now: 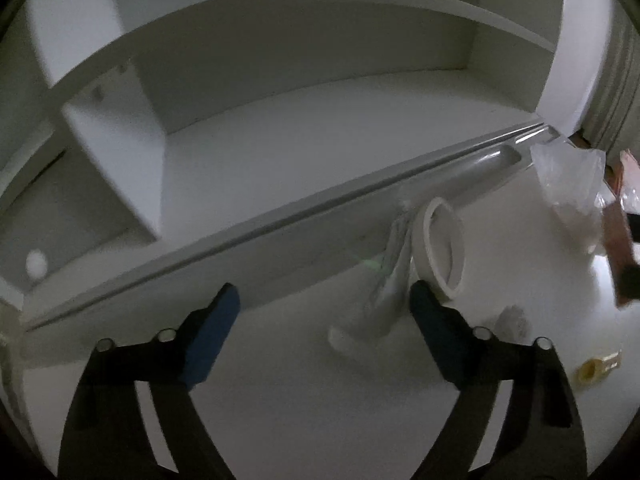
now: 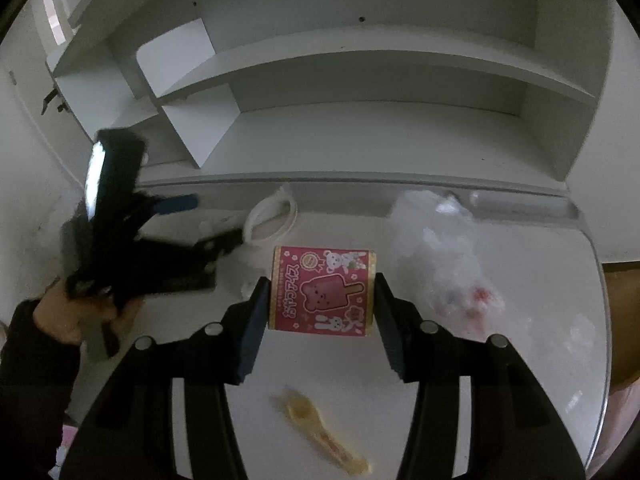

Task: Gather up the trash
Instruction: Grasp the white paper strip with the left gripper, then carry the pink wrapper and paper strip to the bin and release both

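Observation:
My right gripper [image 2: 322, 290] is shut on a pink ice-cream box [image 2: 323, 288] with a bear popsicle picture, held above the white desk [image 2: 540, 280]. My left gripper [image 1: 324, 300] is open and empty over the desk, also seen in the right wrist view [image 2: 208, 220]. A white paper cup [image 1: 442, 248] lies on its side by its right finger, next to a clear wrapper [image 1: 390, 276]. A clear plastic bag [image 2: 440, 248] lies on the desk to the right of the box. A yellow plastic spoon [image 2: 320, 432] lies below the right gripper.
White shelving [image 2: 360, 80] with open compartments stands behind the desk. A pen groove [image 1: 500, 160] runs along the desk's back edge. A small yellow piece [image 1: 596, 368] lies at the right. The desk's rounded right edge [image 2: 600, 320] drops off to a brown floor.

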Demonstrator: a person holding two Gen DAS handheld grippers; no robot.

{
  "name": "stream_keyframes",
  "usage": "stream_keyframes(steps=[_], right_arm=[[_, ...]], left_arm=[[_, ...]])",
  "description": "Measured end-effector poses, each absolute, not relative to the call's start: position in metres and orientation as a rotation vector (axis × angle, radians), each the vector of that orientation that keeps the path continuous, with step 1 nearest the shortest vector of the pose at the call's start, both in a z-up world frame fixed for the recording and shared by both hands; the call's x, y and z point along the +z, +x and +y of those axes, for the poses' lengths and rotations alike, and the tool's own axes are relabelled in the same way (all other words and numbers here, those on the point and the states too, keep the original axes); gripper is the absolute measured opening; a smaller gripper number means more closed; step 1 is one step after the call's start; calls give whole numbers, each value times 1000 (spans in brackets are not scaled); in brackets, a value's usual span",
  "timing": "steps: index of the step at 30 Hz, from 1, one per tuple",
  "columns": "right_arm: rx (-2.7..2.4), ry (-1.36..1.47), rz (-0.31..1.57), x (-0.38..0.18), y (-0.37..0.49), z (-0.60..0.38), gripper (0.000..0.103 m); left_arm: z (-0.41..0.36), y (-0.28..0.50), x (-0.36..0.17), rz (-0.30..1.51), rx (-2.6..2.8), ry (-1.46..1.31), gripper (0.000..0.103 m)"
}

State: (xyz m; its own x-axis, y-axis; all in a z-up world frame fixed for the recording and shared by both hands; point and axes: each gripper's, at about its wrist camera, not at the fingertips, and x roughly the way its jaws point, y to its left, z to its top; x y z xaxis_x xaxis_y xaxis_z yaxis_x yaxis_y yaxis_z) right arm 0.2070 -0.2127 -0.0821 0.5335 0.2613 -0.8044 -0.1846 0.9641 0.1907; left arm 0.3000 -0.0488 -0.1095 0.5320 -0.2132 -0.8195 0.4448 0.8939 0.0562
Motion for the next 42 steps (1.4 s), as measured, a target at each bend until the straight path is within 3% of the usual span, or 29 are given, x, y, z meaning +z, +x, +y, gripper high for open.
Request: stream_keyframes(steps=[1,5,6,8,17,25,35,42], right_arm=[[268,83,969,-81,203,-216,50],[270,71,958,-72,178,-230,50],[267,69,957,-70,172,-234,50],[253,71,946,-66,161,-243,50],[128,135,880,-46,88,-314,50],[-100,227,879,-63,-15,-418,50],[-387,411,908,-113,-149,-547,50],[-428,525,1003,-182,-189,-590,51]], left_arm=[[-54,299,-109,923,-412,282,73],[-66,295,-106,914,-447,302,35],[-70,291,-105,913,-446,317,32],[-72,279,-100,901,-449,317,13],[-37,214,-34,839,-339,194,12],[-147,90,-2,786,-626,194,12],[-354,-59,-45,826,-1134,338,12],[-442,-99,-122,910,-1256,496,12]])
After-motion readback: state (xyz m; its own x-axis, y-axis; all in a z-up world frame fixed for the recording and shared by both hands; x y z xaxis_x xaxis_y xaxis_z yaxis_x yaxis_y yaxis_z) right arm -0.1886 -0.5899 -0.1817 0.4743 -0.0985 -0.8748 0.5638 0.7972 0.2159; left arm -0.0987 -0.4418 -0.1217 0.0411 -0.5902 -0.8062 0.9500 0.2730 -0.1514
